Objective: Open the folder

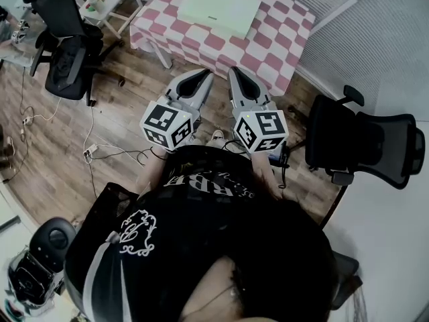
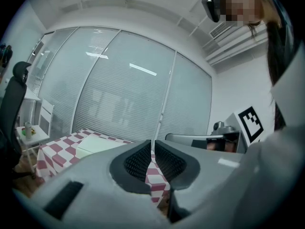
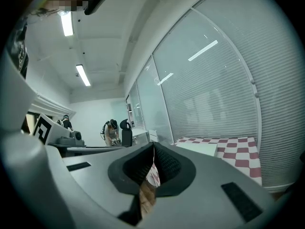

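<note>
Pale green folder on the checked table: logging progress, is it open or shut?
Shut: the pale green folder lies flat as one closed slab, no cover lifted.

Folder (image 1: pixel 219 9) on table (image 1: pixel 285 42), toward far side. Left gripper (image 1: pixel 199 79) and right gripper (image 1: pixel 237 76) side by side, close to table's near edge, above floor (image 1: pixel 53 133). Left chair (image 1: pixel 64 45) left of table; right chair (image 1: pixel 365 139) at its right, nearer.

My head camera looks steeply down over left gripper (image 1: pixel 203 74) and right gripper (image 1: pixel 236 72). Their cameras face forward along my jaws. All three views share the checkered table (image 1: pixel 281 39).
</note>
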Action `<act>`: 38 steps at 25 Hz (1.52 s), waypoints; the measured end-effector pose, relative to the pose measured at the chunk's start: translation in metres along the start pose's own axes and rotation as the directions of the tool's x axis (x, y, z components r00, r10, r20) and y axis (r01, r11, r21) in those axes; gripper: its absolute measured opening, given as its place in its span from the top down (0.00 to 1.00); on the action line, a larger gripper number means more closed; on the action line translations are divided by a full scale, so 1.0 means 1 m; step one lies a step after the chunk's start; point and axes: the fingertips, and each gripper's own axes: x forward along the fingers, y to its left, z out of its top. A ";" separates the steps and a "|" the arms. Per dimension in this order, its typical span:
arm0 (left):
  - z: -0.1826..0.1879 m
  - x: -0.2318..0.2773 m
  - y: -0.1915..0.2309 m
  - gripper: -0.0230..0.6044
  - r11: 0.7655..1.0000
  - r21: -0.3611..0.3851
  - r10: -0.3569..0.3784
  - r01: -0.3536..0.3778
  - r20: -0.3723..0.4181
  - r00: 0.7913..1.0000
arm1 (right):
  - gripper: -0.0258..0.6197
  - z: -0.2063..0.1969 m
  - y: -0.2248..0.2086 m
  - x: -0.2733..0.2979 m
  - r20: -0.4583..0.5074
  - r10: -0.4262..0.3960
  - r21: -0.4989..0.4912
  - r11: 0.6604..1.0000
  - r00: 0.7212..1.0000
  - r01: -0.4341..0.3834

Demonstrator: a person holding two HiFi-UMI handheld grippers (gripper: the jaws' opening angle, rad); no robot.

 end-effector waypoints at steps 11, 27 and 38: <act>-0.007 0.038 0.004 0.90 0.999 -0.006 0.040 -0.040 -0.009 0.999 | 0.94 -0.005 -0.041 0.007 -0.026 0.028 0.004 1.000 0.999 -0.028; -0.006 0.086 0.086 0.90 0.995 0.004 0.095 -0.095 -0.060 0.994 | 0.94 -0.015 -0.084 0.093 -0.089 0.039 0.011 0.999 0.995 -0.038; -0.006 0.120 0.240 0.90 1.000 0.026 0.016 -0.012 -0.193 0.981 | 0.94 -0.039 -0.097 0.238 -0.174 -0.089 0.013 0.996 0.981 0.092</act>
